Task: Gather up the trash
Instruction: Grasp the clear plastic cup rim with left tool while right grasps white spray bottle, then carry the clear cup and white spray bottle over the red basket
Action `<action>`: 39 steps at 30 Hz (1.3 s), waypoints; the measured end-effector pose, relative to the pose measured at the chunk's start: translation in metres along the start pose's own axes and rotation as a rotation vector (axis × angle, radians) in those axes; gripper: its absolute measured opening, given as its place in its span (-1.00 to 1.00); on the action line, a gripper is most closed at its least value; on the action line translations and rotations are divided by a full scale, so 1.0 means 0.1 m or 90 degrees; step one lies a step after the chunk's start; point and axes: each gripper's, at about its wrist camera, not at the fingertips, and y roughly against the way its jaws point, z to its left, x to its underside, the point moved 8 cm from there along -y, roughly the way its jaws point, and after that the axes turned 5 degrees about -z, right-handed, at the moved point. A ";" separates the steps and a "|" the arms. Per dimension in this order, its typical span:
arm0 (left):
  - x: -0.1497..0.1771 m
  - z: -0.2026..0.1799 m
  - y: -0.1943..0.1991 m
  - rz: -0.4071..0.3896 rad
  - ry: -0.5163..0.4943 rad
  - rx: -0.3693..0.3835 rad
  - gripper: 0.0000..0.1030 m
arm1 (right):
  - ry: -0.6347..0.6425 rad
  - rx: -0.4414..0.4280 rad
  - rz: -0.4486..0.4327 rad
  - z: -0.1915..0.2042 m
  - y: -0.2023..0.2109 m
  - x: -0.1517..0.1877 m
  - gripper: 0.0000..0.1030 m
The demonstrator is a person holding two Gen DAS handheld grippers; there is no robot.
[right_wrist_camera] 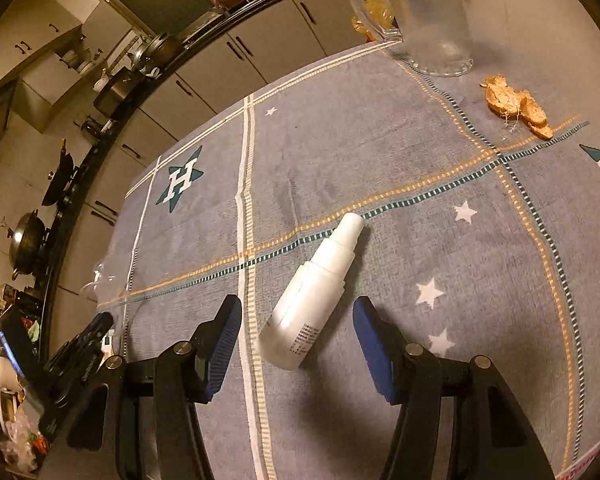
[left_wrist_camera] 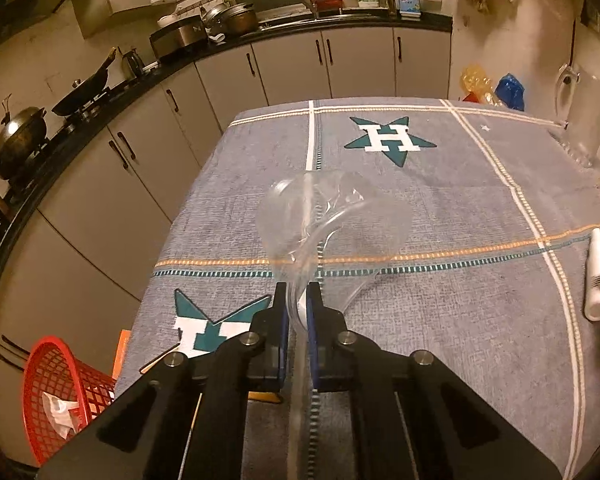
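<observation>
Left gripper (left_wrist_camera: 297,300): jaws pinched tight on a thin edge of the crumpled clear plastic cup (left_wrist_camera: 332,220), which sticks out ahead of the fingers at centre frame, over the desk (left_wrist_camera: 440,200).

Right gripper (right_wrist_camera: 296,340): jaws wide apart, nothing held. White bottle (right_wrist_camera: 320,292) lies on its side between the fingers, base toward the gripper, cap pointing to the upper right; pads don't touch it.

Red basket (left_wrist_camera: 60,384) at lower left of the left view, beside the desk edge, some trash already inside.

Risks, my read:
- The cup grip is on flimsy film, so it could slide out on a fast swing to the basket.
- The bottle is round and lies diagonally to the jaws, so closing may roll or squirt it out.
- Peel scraps (right_wrist_camera: 516,106) and clear jug (right_wrist_camera: 428,16) at upper right; a wide reach for the scraps could clip the jug.
</observation>
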 end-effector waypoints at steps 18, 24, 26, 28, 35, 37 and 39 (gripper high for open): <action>-0.04 0.07 0.38 -0.036 0.008 0.036 -0.85 | 0.032 0.051 0.009 0.07 -0.22 -0.01 -0.03; -0.01 0.04 0.47 -0.044 0.011 0.038 -0.85 | 0.045 0.050 0.007 0.08 -0.20 0.04 -0.22; 0.01 0.02 0.52 -0.044 0.014 0.044 -0.85 | 0.053 0.040 0.006 0.10 -0.18 0.09 -0.24; 0.03 -0.01 0.57 -0.047 0.015 0.048 -0.85 | 0.052 0.026 0.003 0.14 -0.13 0.19 -0.25; 0.20 -0.09 0.74 -0.043 0.029 0.066 -0.85 | 0.119 -0.027 0.012 0.44 0.06 0.61 -0.31; 0.25 -0.11 0.79 -0.043 0.032 0.069 -0.85 | 0.141 -0.041 0.018 0.52 0.11 0.73 -0.31; 0.31 -0.13 0.83 -0.044 0.034 0.071 -0.85 | 0.167 -0.047 0.022 0.57 0.15 0.84 -0.31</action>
